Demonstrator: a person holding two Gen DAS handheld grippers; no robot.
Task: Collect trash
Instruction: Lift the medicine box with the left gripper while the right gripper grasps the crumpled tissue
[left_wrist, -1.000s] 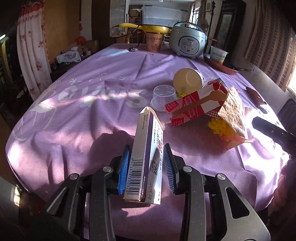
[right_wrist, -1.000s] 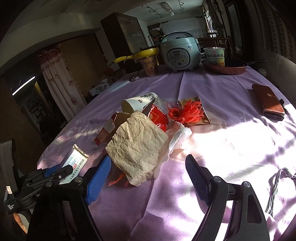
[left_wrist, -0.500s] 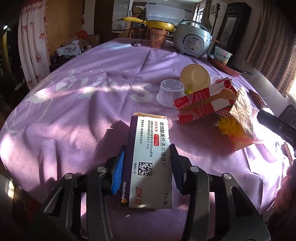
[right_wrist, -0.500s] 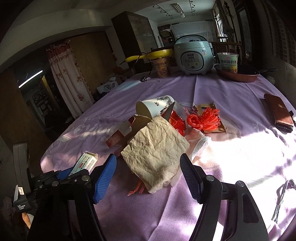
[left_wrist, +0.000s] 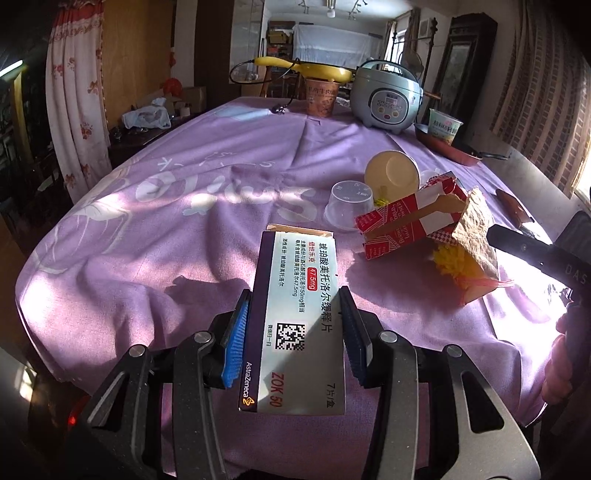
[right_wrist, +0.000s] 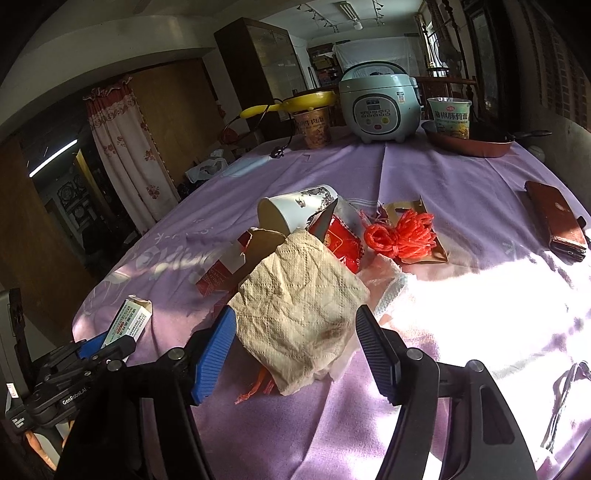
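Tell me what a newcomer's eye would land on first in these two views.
First, the white and purple medicine box filling the foreground of the left wrist view, flat between the left gripper's blue pads. Next, the crumpled beige napkin between the right gripper's closing, not yet touching fingers, with the bright orange cord bundle behind it on the purple tablecloth.

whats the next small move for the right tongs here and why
Probably close the right tongs a little further on the crumpled brown napkin. Their jaws have just been closing and already straddle the napkin, but the pads do not seem to press on it yet. The left tongs already have the medicine box between their pads, so the napkin looks like the next piece to collect.
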